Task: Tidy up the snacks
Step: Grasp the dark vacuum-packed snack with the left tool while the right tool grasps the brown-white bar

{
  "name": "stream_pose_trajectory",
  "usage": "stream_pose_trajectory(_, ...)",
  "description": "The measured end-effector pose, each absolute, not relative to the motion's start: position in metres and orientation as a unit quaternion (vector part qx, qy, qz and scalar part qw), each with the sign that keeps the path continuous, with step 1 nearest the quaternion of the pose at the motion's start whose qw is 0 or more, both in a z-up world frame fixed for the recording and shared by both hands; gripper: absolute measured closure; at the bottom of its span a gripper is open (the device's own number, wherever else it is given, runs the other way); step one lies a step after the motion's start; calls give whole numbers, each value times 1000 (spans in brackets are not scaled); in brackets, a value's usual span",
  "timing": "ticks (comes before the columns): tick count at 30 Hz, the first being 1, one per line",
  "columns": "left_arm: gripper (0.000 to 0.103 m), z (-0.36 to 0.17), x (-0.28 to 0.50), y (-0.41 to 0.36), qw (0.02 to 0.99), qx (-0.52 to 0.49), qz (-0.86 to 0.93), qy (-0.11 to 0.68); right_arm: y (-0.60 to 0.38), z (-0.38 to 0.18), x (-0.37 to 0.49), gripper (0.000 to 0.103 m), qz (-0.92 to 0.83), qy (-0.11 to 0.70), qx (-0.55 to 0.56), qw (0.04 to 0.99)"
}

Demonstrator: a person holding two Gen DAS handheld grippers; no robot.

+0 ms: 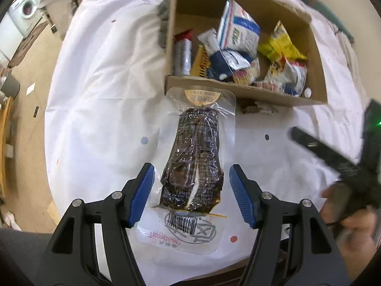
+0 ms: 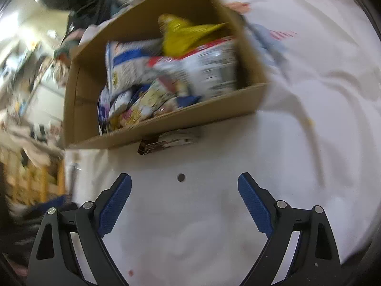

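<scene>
A clear vacuum pouch of dark braised snack [image 1: 194,166] lies flat on the white tablecloth [image 1: 100,109], lengthwise between my left gripper's fingers. My left gripper [image 1: 191,170] is open, its blue pads on either side of the pouch and apart from it. A cardboard box [image 1: 238,90] holding several snack packets stands just beyond. My right gripper [image 2: 184,183] is open and empty over bare cloth, in front of the same box [image 2: 181,119]. A small dark packet [image 2: 166,141] lies against the box's front wall; it also shows in the left wrist view [image 1: 256,107].
The right gripper's black body and the hand holding it [image 1: 345,174] sit at the right of the left wrist view. The table edge runs along the left, with floor and a washing machine [image 1: 26,12] beyond. The right wrist view is motion-blurred.
</scene>
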State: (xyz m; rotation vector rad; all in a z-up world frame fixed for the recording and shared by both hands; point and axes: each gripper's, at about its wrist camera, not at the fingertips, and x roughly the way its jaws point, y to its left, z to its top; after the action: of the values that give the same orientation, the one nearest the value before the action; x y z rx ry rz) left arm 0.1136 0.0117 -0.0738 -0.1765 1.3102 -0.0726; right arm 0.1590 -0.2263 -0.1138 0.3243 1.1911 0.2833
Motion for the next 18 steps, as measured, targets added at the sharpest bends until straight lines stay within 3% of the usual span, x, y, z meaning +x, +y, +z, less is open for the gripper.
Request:
stream_pose_trajectory(11, 41, -72, 114, 28, 799, -100, -16, 592, -161, -155, 179, 9, 132, 505, 14, 853)
stream_pose_trajectory(18, 41, -73, 118, 32, 799, -109, -11, 591, -160, -161, 195, 11, 104, 495, 5, 863)
